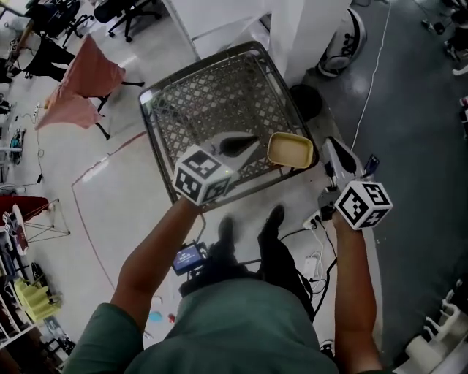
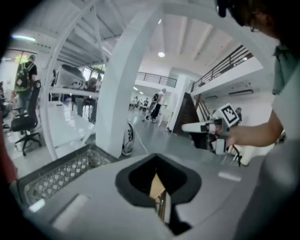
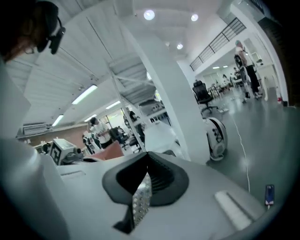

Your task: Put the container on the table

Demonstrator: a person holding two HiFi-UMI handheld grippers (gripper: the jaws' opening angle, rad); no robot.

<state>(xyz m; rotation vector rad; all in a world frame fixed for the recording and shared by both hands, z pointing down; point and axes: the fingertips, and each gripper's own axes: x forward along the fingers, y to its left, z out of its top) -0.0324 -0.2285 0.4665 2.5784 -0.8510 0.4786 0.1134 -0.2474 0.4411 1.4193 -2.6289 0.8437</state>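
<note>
A cream-yellow container [image 1: 290,150] sits at the near right corner of the metal mesh table [image 1: 212,95]. In the head view my left gripper [image 1: 252,142] hovers over the table's near edge, just left of the container and apart from it. Its jaws are shut with nothing between them in the left gripper view [image 2: 158,180]. My right gripper [image 1: 330,144] hangs off the table's right side, close to the container, also shut and empty [image 3: 145,180]. Each gripper shows in the other's view: the right gripper [image 2: 206,126] and the left gripper [image 3: 63,151].
A white pillar [image 1: 292,29] and a white wheeled machine [image 1: 344,44] stand behind the table. Pink cloth [image 1: 84,84] hangs on a rack at the left, near office chairs [image 1: 128,14]. Cables and a power strip [image 1: 314,219] lie by the person's feet [image 1: 248,230].
</note>
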